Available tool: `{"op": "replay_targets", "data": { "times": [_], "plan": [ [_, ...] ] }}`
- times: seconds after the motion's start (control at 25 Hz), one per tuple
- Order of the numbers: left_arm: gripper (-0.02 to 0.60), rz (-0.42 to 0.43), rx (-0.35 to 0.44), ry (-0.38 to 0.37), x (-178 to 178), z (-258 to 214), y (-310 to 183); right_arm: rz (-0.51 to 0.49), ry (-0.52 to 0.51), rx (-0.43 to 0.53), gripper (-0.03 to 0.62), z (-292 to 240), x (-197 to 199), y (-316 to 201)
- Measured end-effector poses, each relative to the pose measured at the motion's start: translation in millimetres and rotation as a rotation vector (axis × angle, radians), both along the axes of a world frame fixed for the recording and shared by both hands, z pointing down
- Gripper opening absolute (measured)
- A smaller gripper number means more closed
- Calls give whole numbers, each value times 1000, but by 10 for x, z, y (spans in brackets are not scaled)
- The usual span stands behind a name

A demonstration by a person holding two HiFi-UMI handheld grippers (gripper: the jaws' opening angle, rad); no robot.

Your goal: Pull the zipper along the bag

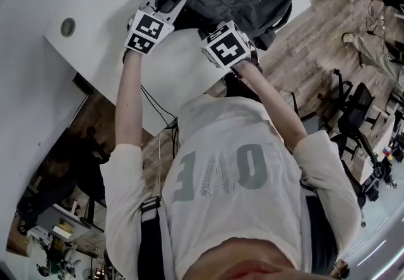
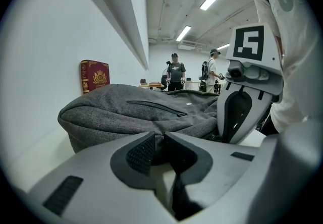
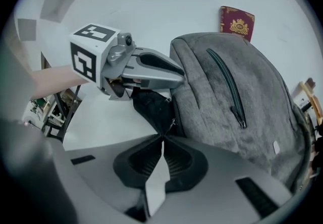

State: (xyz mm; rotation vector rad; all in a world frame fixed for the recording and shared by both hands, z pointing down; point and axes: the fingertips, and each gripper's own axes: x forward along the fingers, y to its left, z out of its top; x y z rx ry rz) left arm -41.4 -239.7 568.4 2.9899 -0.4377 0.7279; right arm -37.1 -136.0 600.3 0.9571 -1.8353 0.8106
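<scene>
Looking down the right gripper [image 3: 163,138], I see its jaws closed tip to tip. The small metal zipper [image 3: 173,122] sits right at those tips, at 12 o'clock, and seems to be pinched between them. Just above it a dark opening [image 3: 151,104] gapes in the near edge of the grey bag [image 3: 202,107]. The left gripper [image 2: 160,137] comes in from 10 o'clock and touches that same edge; in its own view the jaws are all but closed, with a fold of grey fabric caught in the narrow slit between the pads. The bag lies flat on a white table [image 3: 101,122] and spreads from 12 round to 3 o'clock, with its pocket zip [image 3: 229,89] running across the top face. Beyond it, at 1 o'clock, a red book [image 3: 237,21] stands upright against the white wall. Far off in the left gripper view, at 12 o'clock, people [image 2: 175,71] stand under ceiling lights.
</scene>
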Motion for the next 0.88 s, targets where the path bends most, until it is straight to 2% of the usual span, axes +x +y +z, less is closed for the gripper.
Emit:
{"op": "replay_targets", "data": {
  "times": [0.28,0.72,0.88],
  "plan": [
    [43,-1,0,2,33,-22,0,4,-21,-19,34,54,-230,-335],
    [43,1,6,-1,60,-64,36,-6,-31,0,37,15,-218,-291],
    [43,-10,-18,2,54,-58,-5,44,-58,6,38,-26,-180,-295]
  ]
}}
